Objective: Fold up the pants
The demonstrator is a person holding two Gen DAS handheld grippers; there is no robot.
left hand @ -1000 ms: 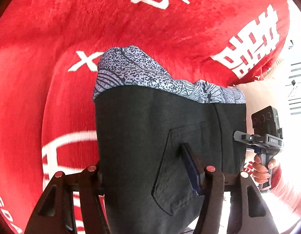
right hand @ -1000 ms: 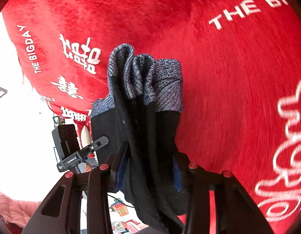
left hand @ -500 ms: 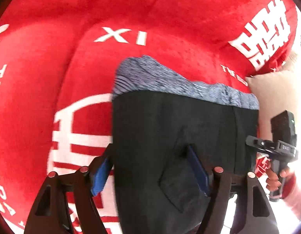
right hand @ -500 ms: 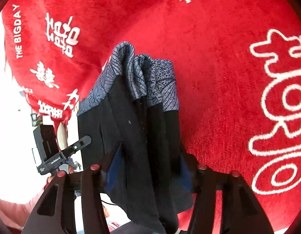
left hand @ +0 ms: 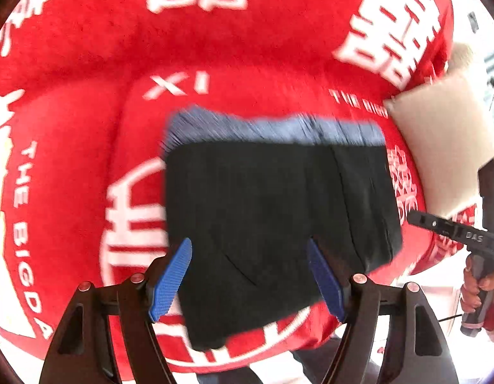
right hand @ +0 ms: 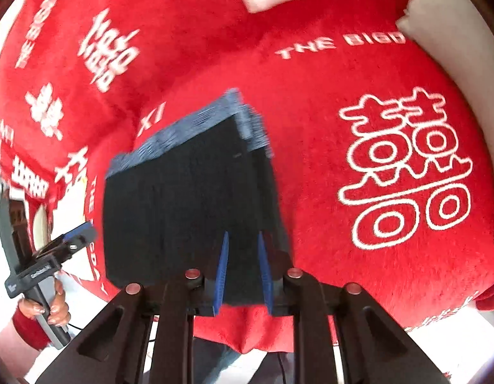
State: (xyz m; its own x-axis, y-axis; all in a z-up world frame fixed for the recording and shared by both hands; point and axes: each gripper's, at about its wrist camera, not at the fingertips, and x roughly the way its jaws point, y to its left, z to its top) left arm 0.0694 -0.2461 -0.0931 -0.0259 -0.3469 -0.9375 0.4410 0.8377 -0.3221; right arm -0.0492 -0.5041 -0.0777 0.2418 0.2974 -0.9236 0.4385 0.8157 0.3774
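The black pants [left hand: 272,217] with a blue-grey patterned waistband lie folded into a compact rectangle on the red blanket [left hand: 87,102]. My left gripper [left hand: 250,275] is open, its blue pads wide apart over the near edge of the pants, holding nothing. In the right wrist view the pants [right hand: 189,198] lie flat, and my right gripper [right hand: 243,265] has its blue pads close together around the near right edge of the fabric. The right gripper also shows in the left wrist view [left hand: 451,233], and the left gripper in the right wrist view [right hand: 48,256].
The red blanket with white characters and lettering covers a soft, rounded surface. A beige pillow [left hand: 445,140] lies at the right; it also shows in the right wrist view [right hand: 454,41]. The blanket's front edge drops off just below the pants.
The pants were held up by both grippers; now they lie flat on the blanket. My left gripper has opened and let go. Both cameras have pulled back.
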